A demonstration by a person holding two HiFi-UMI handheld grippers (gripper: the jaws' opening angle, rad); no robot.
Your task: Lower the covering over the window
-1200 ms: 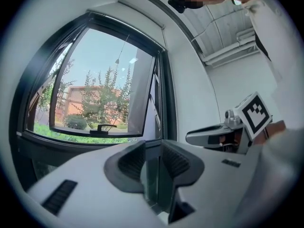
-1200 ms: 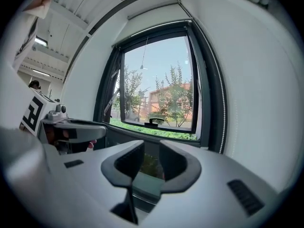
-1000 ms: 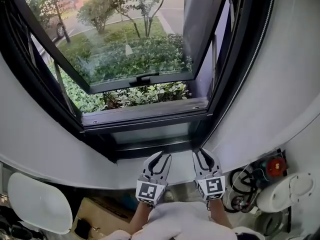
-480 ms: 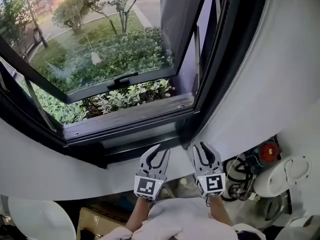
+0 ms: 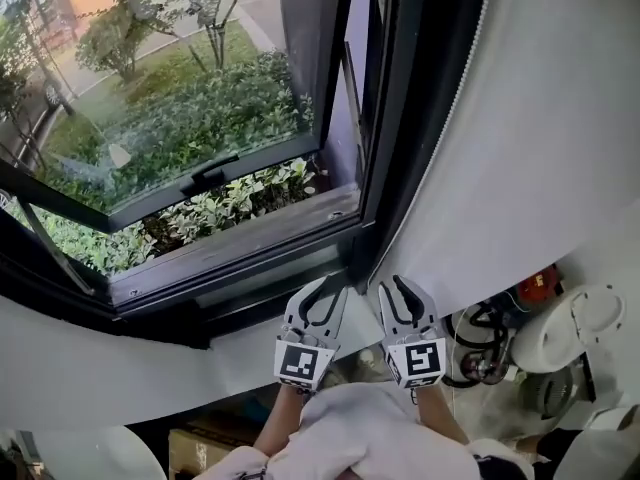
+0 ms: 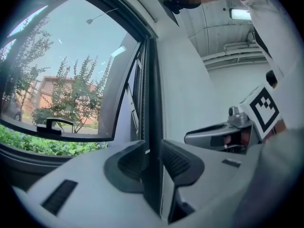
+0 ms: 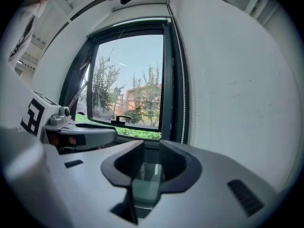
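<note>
The black-framed window (image 5: 368,168) has its sash tilted outward, with a black handle (image 5: 205,178) on the sash's lower rail. A white bead chain (image 5: 450,118) hangs along the frame's right upright and shows in the right gripper view too (image 7: 183,80). No lowered covering shows over the glass. My left gripper (image 5: 328,290) and right gripper (image 5: 393,286) are side by side just below the frame's lower right corner. Both are open and hold nothing. In the left gripper view the jaws (image 6: 153,158) line up with the dark upright beyond them. The right gripper (image 7: 151,160) faces the sill.
A white wall (image 5: 540,148) fills the right side. Below it are coiled cables with a red part (image 5: 538,284) and a white rounded object (image 5: 575,328). The white sill ledge (image 5: 90,368) runs along the left, with a cardboard box (image 5: 195,453) under it.
The head view has swung right, so the window has drifted left in the picture. Both grippers have come nearer the frame's right upright. Their jaws are as wide as before.
</note>
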